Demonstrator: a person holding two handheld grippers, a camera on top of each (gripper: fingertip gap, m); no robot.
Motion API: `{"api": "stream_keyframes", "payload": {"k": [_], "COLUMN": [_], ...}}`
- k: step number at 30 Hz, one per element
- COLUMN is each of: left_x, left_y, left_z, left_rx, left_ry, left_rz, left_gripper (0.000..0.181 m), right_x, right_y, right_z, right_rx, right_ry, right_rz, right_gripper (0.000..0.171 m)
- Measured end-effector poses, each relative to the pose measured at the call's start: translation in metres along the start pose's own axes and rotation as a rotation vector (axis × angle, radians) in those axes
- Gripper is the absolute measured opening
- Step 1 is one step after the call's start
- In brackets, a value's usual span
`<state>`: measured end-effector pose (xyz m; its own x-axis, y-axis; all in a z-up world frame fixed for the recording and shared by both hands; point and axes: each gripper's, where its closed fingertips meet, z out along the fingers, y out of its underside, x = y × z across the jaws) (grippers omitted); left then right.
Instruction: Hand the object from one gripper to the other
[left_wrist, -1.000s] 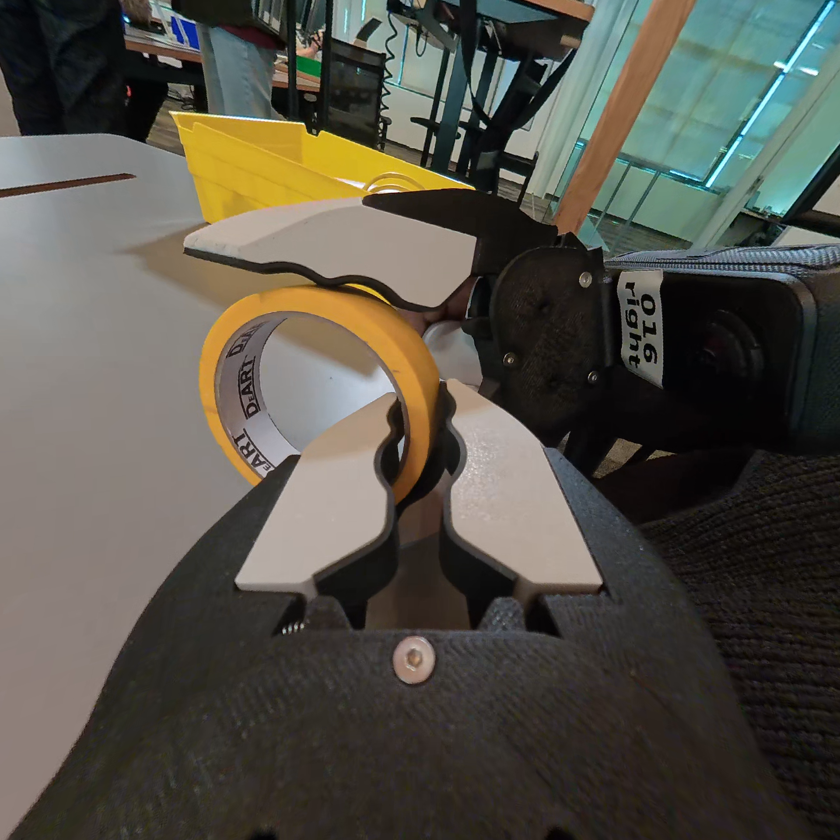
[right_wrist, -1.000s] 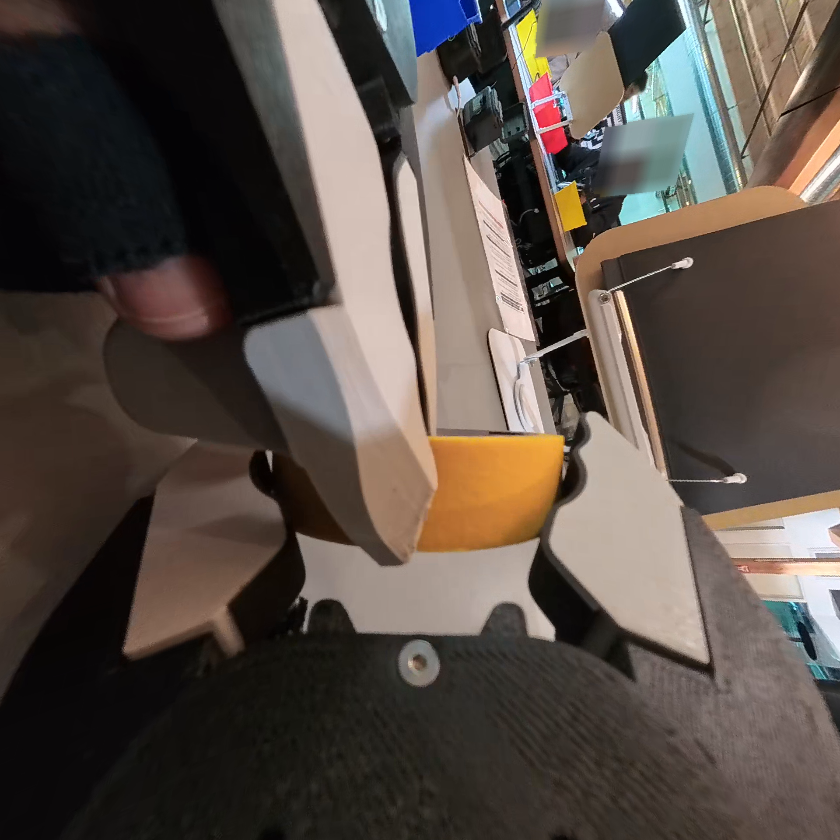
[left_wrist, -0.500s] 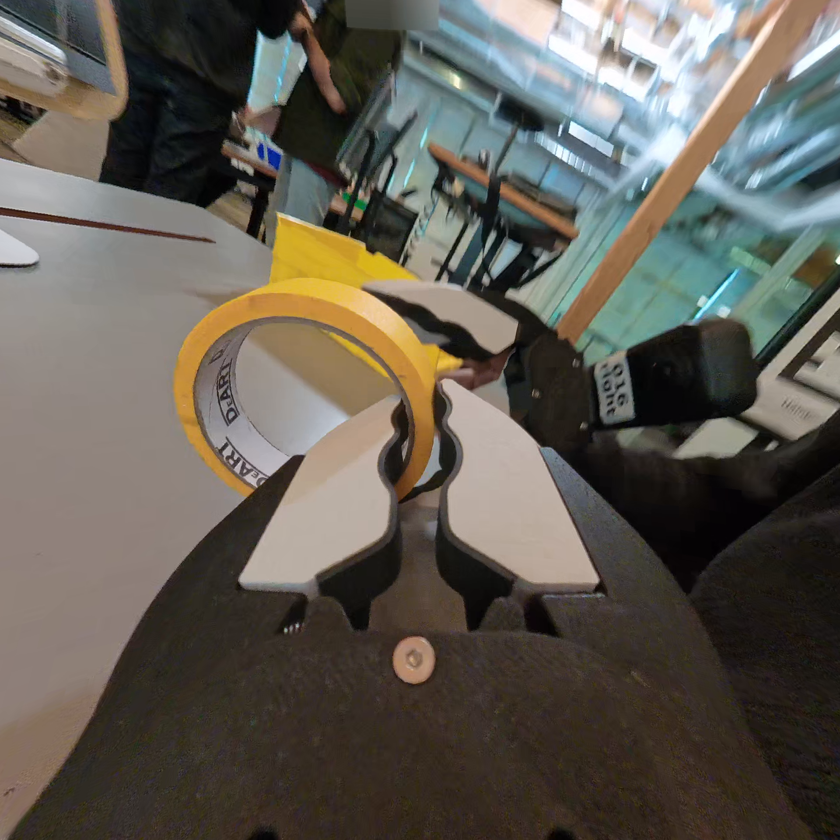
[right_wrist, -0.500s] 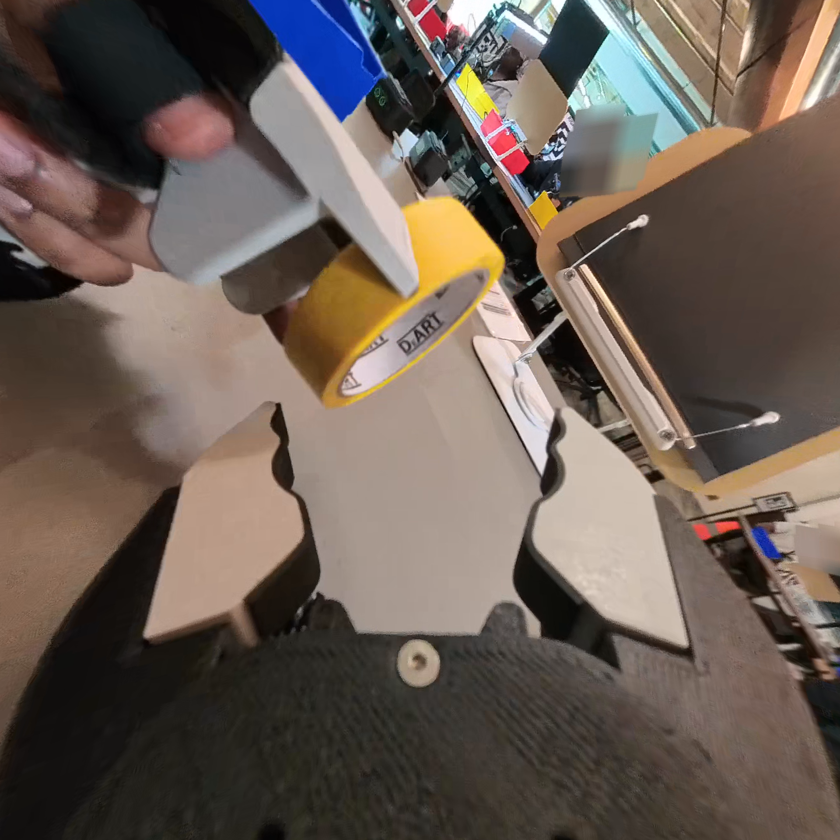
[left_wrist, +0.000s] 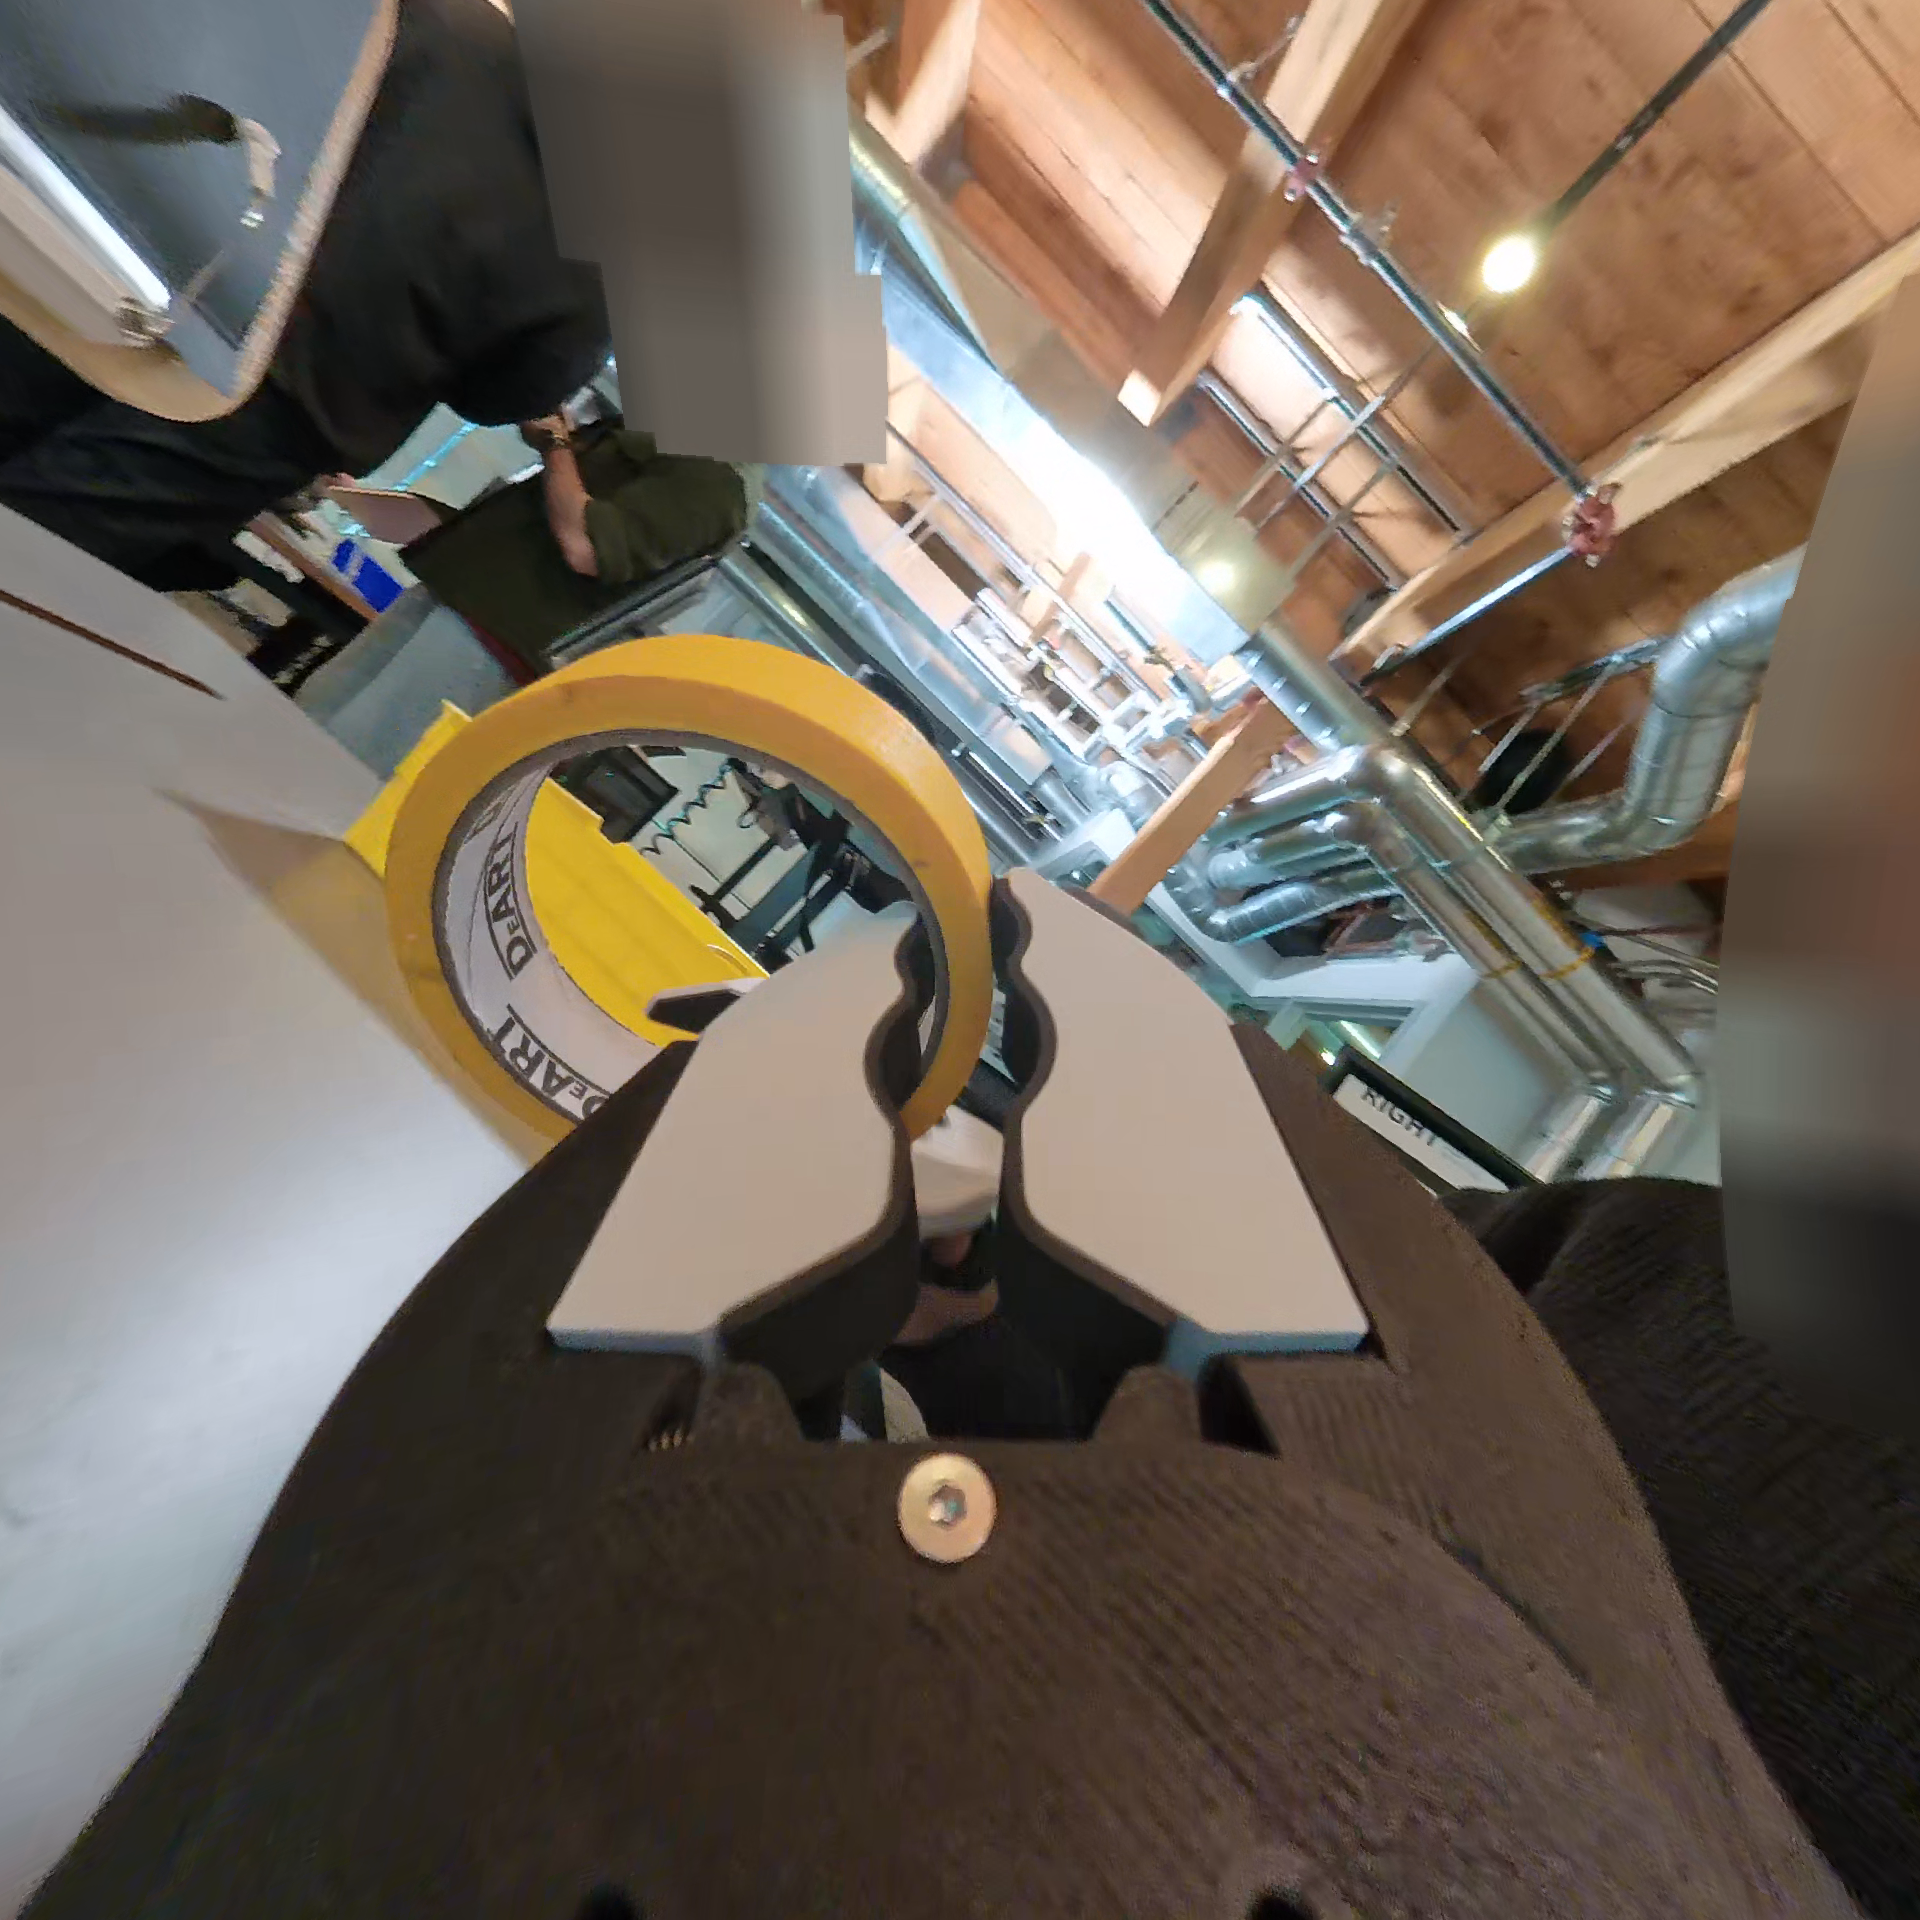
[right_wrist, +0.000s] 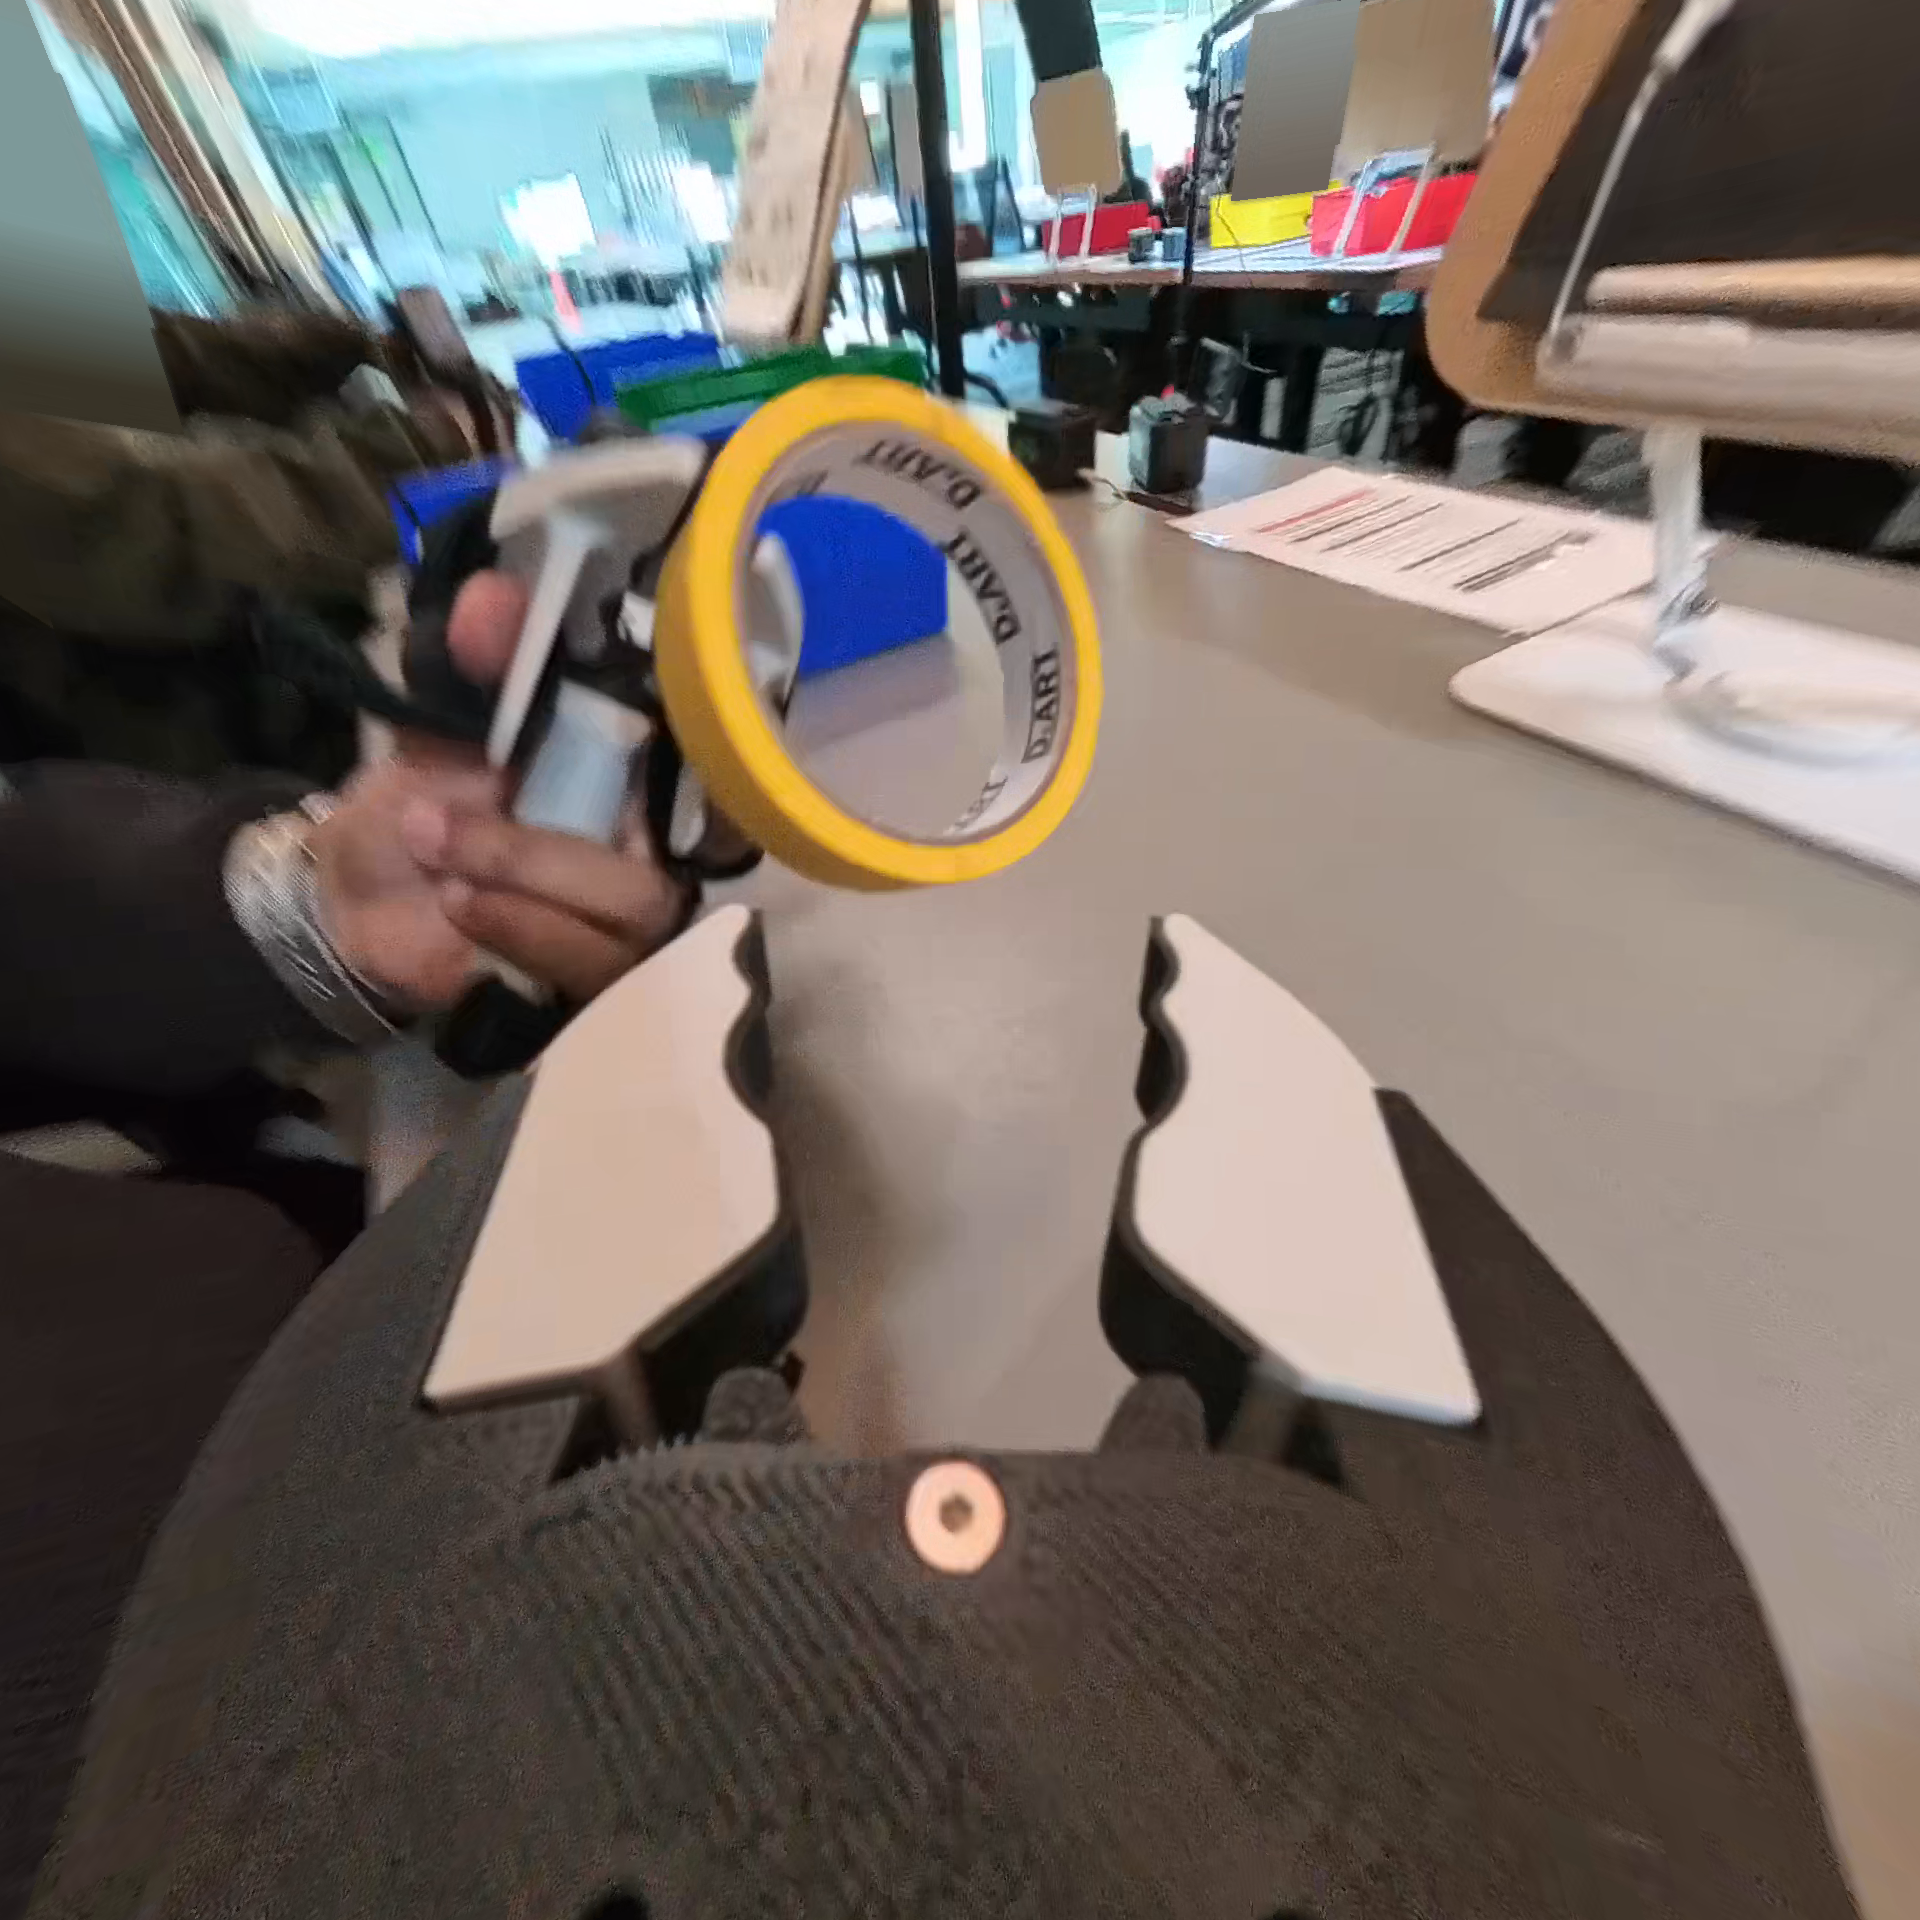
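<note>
A yellow tape roll (left_wrist: 727, 686) with a white printed core is clamped by its wall in my left gripper (left_wrist: 971, 935), which is shut on it and holds it up in the air, tilted toward the ceiling. In the right wrist view the roll (right_wrist: 717, 727) hangs above the grey table (right_wrist: 1351, 935), held at its left side by the left gripper (right_wrist: 675, 623) in a person's hand (right_wrist: 468, 873). My right gripper (right_wrist: 951, 935) is open and empty, just below and in front of the roll, not touching it.
A yellow bin (left_wrist: 613, 914) stands on the table behind the roll. Blue bins (right_wrist: 623, 374) and a green bin (right_wrist: 769, 384) stand at the back. A printed sheet (right_wrist: 1423, 540) and a monitor's white base (right_wrist: 1714, 707) are at the right. People (left_wrist: 436, 260) stand beyond the table.
The right gripper, which stood around the roll a second ago, has drawn back from it, open. The left gripper has kept its hold and lifted and tilted the roll upward.
</note>
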<state>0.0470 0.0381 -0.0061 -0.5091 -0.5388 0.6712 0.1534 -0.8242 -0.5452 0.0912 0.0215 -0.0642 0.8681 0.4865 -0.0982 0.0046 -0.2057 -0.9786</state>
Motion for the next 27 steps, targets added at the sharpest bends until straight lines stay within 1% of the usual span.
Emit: {"api": "stream_keyframes", "payload": {"k": [1, 3, 4, 6, 9, 14, 18, 23, 24, 25, 27], "left_x": [0.004, 0.012, 0.017, 0.027, 0.036, 0.037, 0.039, 0.039, 0.039, 0.039, 0.037], "left_y": [0.002, 0.008, 0.011, 0.021, 0.036, 0.057, 0.072, 0.096, 0.099, 0.102, 0.104], "left_z": [0.001, 0.005, 0.006, 0.009, 0.013, 0.016, 0.018, 0.018, 0.018, 0.018, 0.017], "left_rx": [-0.012, -0.042, -0.062, -0.111, -0.185, -0.295, -0.372, -0.483, -0.500, -0.515, -0.526], "left_ry": [0.020, 0.064, 0.090, 0.145, 0.187, 0.182, 0.187, 0.190, 0.192, 0.191, 0.181], "left_rz": [0.007, 0.026, 0.030, 0.033, 0.059, 0.113, 0.147, 0.201, 0.208, 0.215, 0.235], "left_gripper": [0.013, 0.012, 0.012, 0.012, 0.012, 0.012, 0.012, 0.012, 0.012, 0.012, 0.013], "right_x": [0.002, 0.010, 0.016, 0.024, 0.023, 0.003, -0.001, -0.008, -0.011, -0.013, -0.012], "right_y": [-0.006, -0.017, -0.019, -0.018, -0.016, -0.007, 0.002, 0.009, 0.010, 0.011, 0.012], "right_z": [-0.003, -0.012, -0.016, -0.020, -0.021, -0.011, -0.008, -0.006, -0.005, -0.005, -0.004], "right_rx": [0.039, 0.126, 0.148, 0.156, 0.138, 0.068, 0.010, -0.034, -0.047, -0.056, -0.064], "right_ry": [-0.031, -0.076, -0.089, -0.099, -0.128, -0.223, -0.245, -0.284, -0.297, -0.304, -0.283], "right_rz": [0.100, 0.286, 0.357, 0.433, 0.458, 0.482, 0.487, 0.490, 0.489, 0.486, 0.471], "right_gripper": [0.064, 0.060, 0.059, 0.056, 0.048, 0.036, 0.025, 0.025, 0.023, 0.016, 0.014]}}
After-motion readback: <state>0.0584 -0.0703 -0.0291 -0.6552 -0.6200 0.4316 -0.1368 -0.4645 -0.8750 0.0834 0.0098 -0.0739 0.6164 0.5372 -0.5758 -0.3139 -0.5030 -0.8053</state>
